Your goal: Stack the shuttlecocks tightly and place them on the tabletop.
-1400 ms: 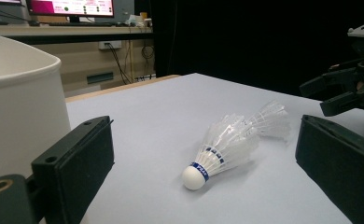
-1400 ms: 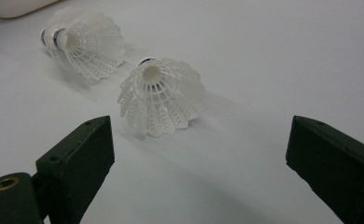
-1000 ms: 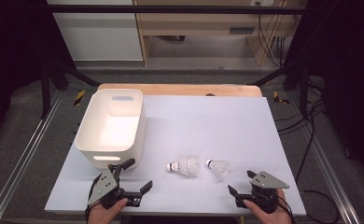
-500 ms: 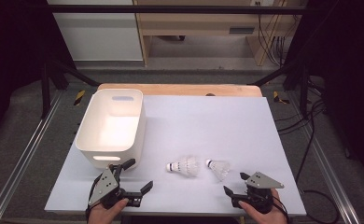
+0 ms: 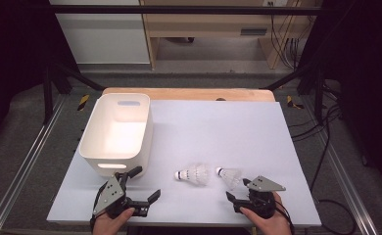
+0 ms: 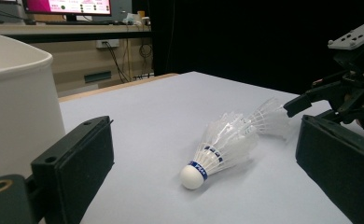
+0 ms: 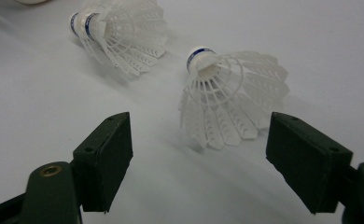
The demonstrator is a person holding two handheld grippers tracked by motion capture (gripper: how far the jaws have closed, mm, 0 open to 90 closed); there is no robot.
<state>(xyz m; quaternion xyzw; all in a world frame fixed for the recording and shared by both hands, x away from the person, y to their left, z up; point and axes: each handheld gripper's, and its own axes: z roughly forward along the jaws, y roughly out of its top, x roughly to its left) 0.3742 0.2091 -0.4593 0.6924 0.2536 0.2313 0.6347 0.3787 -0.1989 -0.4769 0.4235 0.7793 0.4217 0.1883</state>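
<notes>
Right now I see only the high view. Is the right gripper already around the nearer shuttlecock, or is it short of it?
Observer: Short of it. In the right gripper view the shuttlecock lies ahead of the right gripper, whose jaws stand open and have just been closing a little, with nothing between them.
Operator: Which end faces the gripper?
Observer: The feather skirt; the cork points away.
Operator: Does it touch the other shuttlecock?
Observer: In the right gripper view there is bare table between them.
Operator: And the left gripper?
Observer: The left gripper is open and holds nothing.
</notes>
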